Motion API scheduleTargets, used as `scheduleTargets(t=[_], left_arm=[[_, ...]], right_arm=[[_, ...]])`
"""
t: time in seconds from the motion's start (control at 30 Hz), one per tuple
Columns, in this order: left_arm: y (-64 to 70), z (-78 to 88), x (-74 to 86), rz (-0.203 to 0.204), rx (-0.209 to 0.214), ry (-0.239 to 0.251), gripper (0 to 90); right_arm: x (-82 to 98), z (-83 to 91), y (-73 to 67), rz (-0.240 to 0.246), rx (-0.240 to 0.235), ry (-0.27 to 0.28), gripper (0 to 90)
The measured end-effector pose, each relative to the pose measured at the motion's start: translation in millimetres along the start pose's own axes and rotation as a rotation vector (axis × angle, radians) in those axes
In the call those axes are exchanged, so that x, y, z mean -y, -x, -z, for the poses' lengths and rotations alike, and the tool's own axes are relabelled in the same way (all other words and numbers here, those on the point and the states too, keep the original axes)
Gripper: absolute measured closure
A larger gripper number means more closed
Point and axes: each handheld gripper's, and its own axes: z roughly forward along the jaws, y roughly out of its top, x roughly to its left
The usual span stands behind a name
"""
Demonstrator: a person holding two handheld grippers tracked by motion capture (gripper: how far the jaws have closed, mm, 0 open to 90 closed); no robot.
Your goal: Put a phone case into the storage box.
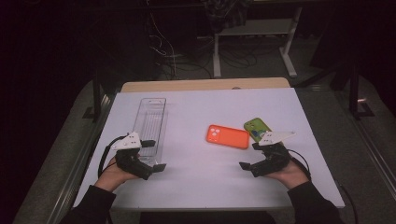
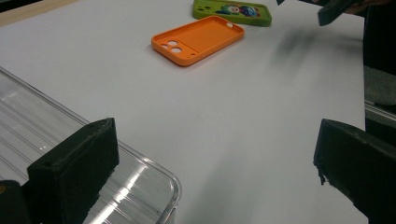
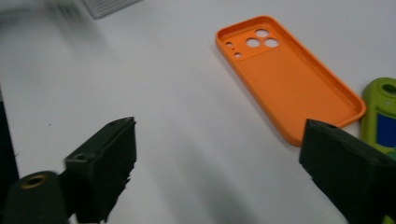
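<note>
An orange phone case (image 1: 227, 136) lies open side up near the middle of the white board (image 1: 205, 186). A green phone case (image 1: 256, 127) with a printed picture rests just right of it. At the left stands a long clear plastic tray (image 1: 150, 122). My left gripper (image 1: 154, 155) hovers open at the tray's near end, nothing between its jaws. My right gripper (image 1: 250, 156) is open too, just in front of both cases. In the left gripper view the tray's corner (image 2: 156, 170) sits under the left jaw, with the orange case (image 2: 198, 39) and the green case (image 2: 232, 11) beyond. In the right gripper view the orange case (image 3: 289, 79) lies ahead.
A wooden tabletop edge (image 1: 205, 85) runs behind the white board. Beyond it are white desk legs (image 1: 217, 56) and loose cables (image 1: 173, 56) on a dark floor. Bare board stretches between the two grippers and along the front edge.
</note>
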Motion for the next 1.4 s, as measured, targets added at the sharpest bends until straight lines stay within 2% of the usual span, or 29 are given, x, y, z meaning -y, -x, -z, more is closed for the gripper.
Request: scheduleTargets(t=[0.07,0.1,0.17,0.2,0.23,0.27,0.3,0.33,0.43,0.5,0.53,0.73,0.97,1.03,1.4], left_arm=[[0.3,0.6,-0.2,0.004,0.002,0.002,0.0],[0.2,1.6,-0.2,0.004,0.001,0.002,0.0],[0.0,1.8,-0.2,0.006,0.002,0.004,0.0],[-0.9,2.6,-0.4,0.0,0.002,-0.002,0.0],[-0.9,2.6,-0.4,0.0,0.002,-0.002,0.0],[-0.9,2.3,-0.2,0.001,0.004,0.001,0.0],[-0.7,2.2,-0.2,0.004,0.004,0.0,0.0],[-0.9,1.9,-0.2,0.006,0.004,0.0,0.0],[-1.5,1.8,-0.4,0.004,0.002,-0.001,0.0],[-1.5,1.7,-0.6,0.006,0.002,-0.005,0.0],[-1.1,1.6,-0.8,0.009,0.003,-0.007,0.0],[-1.3,1.4,-0.3,0.007,0.005,-0.01,0.0],[-1.3,1.6,-0.4,0.003,0.005,-0.005,0.0],[-1.5,1.6,-0.3,0.003,0.005,-0.004,0.0],[-1.7,1.6,-0.3,0.01,0.004,0.0,0.0]], right_arm=[[-1.7,-0.4,2.2,-0.002,0.006,0.004,14.8],[-5.0,-1.1,5.9,-0.015,0.013,-0.003,23.2],[-7.2,-1.6,7.4,-0.025,0.017,-0.009,26.4],[-12.1,-3.1,10.2,-0.027,0.022,-0.014,34.8],[-12.1,-3.1,10.2,-0.027,0.022,-0.014,34.8],[-17.4,-6.0,13.7,-0.028,0.027,-0.025,43.5],[-17.4,-6.0,13.7,-0.028,0.027,-0.025,43.5],[-22.0,-9.1,18.2,-0.039,0.03,-0.038,50.0],[-25.3,-11.7,22.9,-0.043,0.026,-0.04,55.2],[-30.5,-16.8,32.1,-0.05,0.03,-0.048,65.8],[-30.5,-16.8,32.1,-0.05,0.03,-0.048,65.8],[-36.8,-28.2,48.1,-0.062,0.05,-0.074,86.2],[-39.5,-45.2,59.0,-0.065,0.037,-0.099,88.1],[-37.8,-53.7,61.9,-0.066,0.035,-0.127,88.1],[-32.9,-70.3,62.2,-0.054,0.014,-0.205,88.2]])
